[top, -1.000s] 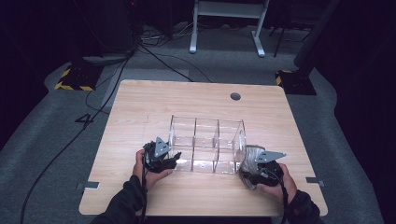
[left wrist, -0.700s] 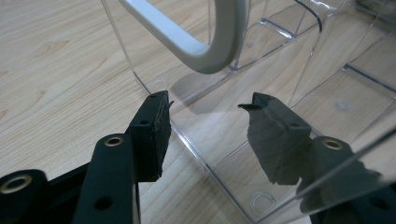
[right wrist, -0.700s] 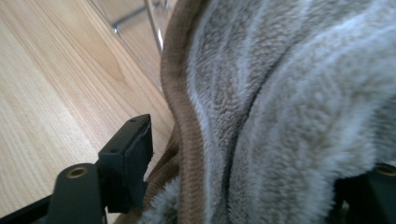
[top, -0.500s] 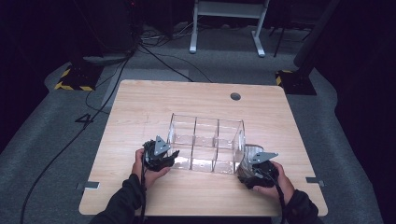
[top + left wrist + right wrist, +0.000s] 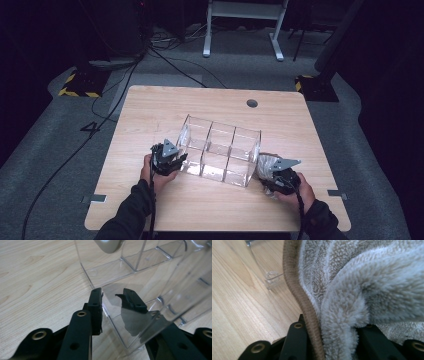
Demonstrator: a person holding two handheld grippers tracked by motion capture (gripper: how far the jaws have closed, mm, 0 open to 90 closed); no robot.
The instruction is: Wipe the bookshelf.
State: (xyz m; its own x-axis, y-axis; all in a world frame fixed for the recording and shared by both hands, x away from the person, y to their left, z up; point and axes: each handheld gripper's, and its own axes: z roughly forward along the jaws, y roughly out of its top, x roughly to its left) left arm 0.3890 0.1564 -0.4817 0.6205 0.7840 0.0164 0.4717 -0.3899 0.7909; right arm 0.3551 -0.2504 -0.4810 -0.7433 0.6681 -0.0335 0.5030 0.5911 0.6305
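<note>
Both sets of jaws have just been closing: left gripper (image 5: 170, 159) now pinches the clear organizer's (image 5: 220, 150) near corner wall, newly swung askew, while right gripper (image 5: 278, 176) clamps the fluffy cloth (image 5: 367, 285) against its far end, ready to wipe.

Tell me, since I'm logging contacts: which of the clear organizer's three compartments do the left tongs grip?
The end compartment at the left tongs; its outer wall stands between their jaws, while the middle and far compartments lie toward the towel.

The high view looks down the table (image 5: 150, 115); both gripper views sit close, sharing its wood.
</note>
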